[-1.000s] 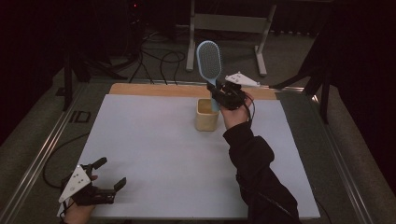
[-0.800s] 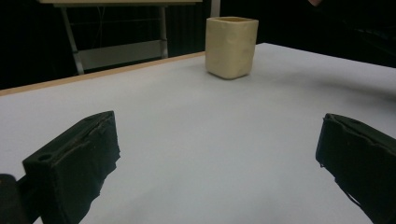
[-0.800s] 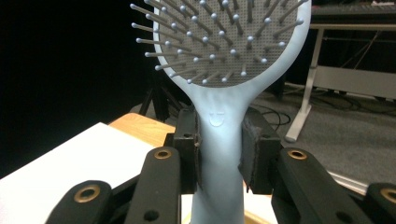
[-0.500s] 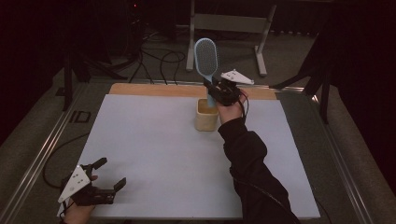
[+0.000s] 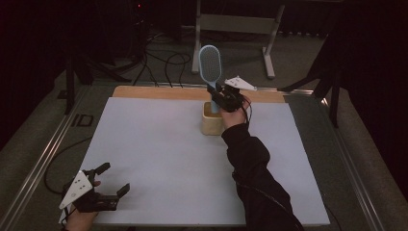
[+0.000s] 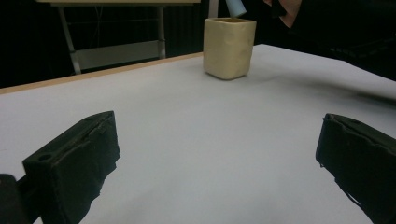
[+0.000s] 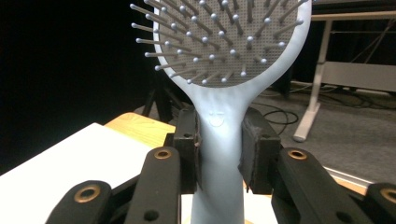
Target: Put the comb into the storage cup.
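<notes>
Above the beige cup (image 5: 212, 121) at the table's (image 5: 159, 154) far edge, the right gripper (image 5: 222, 98) clamps a pale blue hairbrush (image 5: 210, 67) upright by its handle — the left gripper (image 5: 115, 186) rests near the front-left corner, jaws wide — holding nothing

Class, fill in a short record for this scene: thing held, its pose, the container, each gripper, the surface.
Thing held: pale blue plastic paddle hairbrush
Pose: upright, head up, handle end at the container's mouth
Container: cream squarish cup
Right gripper: jaws shut on the brush handle
Left gripper: jaws open, nothing between them, near table edge
Surface: white table top
</notes>
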`<action>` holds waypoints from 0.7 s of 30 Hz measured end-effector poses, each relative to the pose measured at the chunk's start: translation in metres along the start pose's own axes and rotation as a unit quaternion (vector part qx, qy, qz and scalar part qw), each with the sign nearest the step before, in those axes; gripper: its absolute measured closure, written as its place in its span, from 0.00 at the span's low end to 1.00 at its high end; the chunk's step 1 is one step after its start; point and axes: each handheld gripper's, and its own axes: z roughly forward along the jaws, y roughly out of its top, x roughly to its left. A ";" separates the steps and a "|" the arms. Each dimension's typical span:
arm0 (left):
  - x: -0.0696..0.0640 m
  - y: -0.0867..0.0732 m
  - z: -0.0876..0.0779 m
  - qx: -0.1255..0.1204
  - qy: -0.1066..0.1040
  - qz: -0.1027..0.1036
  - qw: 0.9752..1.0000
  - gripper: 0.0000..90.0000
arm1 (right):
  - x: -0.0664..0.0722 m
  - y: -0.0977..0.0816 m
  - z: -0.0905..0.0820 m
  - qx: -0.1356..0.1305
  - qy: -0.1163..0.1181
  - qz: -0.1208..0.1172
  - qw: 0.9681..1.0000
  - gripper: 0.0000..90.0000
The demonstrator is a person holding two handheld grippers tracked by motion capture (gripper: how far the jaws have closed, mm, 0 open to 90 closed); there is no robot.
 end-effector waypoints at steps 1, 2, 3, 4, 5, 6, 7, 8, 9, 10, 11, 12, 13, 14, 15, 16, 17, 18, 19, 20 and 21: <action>0.000 0.000 0.000 0.000 0.000 0.000 1.000 0.00 | -0.001 -0.002 0.000 0.001 -0.002 -0.001 1.000 0.79; 0.000 0.000 0.000 -0.001 0.000 0.000 1.000 0.00 | -0.001 -0.003 0.000 0.002 -0.002 0.002 1.000 0.79; 0.000 0.000 0.000 0.000 0.000 0.000 1.000 0.00 | -0.002 -0.004 0.001 0.002 -0.002 0.002 1.000 0.79; 0.000 0.000 0.000 -0.001 0.000 -0.001 1.000 0.00 | -0.003 -0.005 0.001 0.004 -0.002 0.002 1.000 0.79; 0.000 0.000 0.000 0.000 0.000 -0.001 1.000 0.00 | -0.004 -0.006 0.001 0.004 0.000 0.004 1.000 0.79; 0.000 0.000 0.000 0.000 -0.001 0.000 1.000 0.00 | -0.004 -0.007 0.001 0.004 0.003 0.006 1.000 0.79; 0.000 0.000 0.000 0.000 -0.001 0.000 1.000 0.00 | -0.005 -0.008 0.001 0.005 0.001 0.006 1.000 0.79; 0.000 0.000 0.000 0.000 -0.001 -0.001 1.000 0.00 | -0.005 -0.009 0.001 0.005 0.003 0.005 1.000 0.79; 0.000 0.000 0.000 0.000 -0.001 0.000 1.000 0.00 | -0.005 -0.010 0.001 0.005 0.003 0.005 1.000 0.79; 0.000 0.000 0.000 0.000 -0.001 0.000 1.000 0.00 | -0.005 -0.011 0.001 0.005 0.004 0.005 1.000 0.79; 0.000 0.000 0.000 0.000 -0.001 0.000 1.000 0.00 | -0.005 -0.012 0.001 0.005 0.005 0.006 1.000 0.79; 0.000 0.000 0.000 0.000 0.000 0.000 1.000 0.00 | -0.005 -0.013 0.002 0.006 0.005 0.006 1.000 0.79; 0.000 0.000 0.000 0.000 0.000 -0.001 1.000 0.00 | -0.005 -0.014 0.002 0.006 0.004 0.006 1.000 0.79; 0.000 0.000 0.000 0.000 -0.001 -0.001 1.000 0.00 | -0.006 -0.015 0.002 0.007 0.006 0.006 1.000 0.79; 0.000 0.000 0.000 0.000 0.000 -0.001 1.000 0.00 | -0.005 -0.016 0.002 0.008 0.005 0.007 1.000 0.79; 0.000 0.000 0.001 0.000 -0.001 -0.001 1.000 0.00 | -0.005 -0.017 0.002 0.008 0.003 0.006 1.000 0.79; 0.000 0.000 0.001 0.000 -0.001 -0.001 1.000 0.00 | -0.006 -0.018 0.002 0.009 0.005 0.006 1.000 0.79; 0.000 0.000 0.001 0.000 -0.001 -0.001 1.000 0.00 | -0.006 -0.019 0.002 0.011 0.002 0.004 1.000 0.79; 0.000 0.000 0.001 0.001 -0.001 -0.001 1.000 0.00 | -0.006 -0.020 0.002 0.014 0.002 0.005 1.000 0.79; 0.000 0.000 0.001 0.001 -0.001 -0.001 1.000 0.00 | -0.006 -0.021 0.002 0.014 0.002 0.003 1.000 0.79; 0.000 0.000 0.001 0.001 -0.001 -0.001 1.000 0.00 | -0.007 -0.022 0.002 0.014 0.003 0.003 1.000 0.79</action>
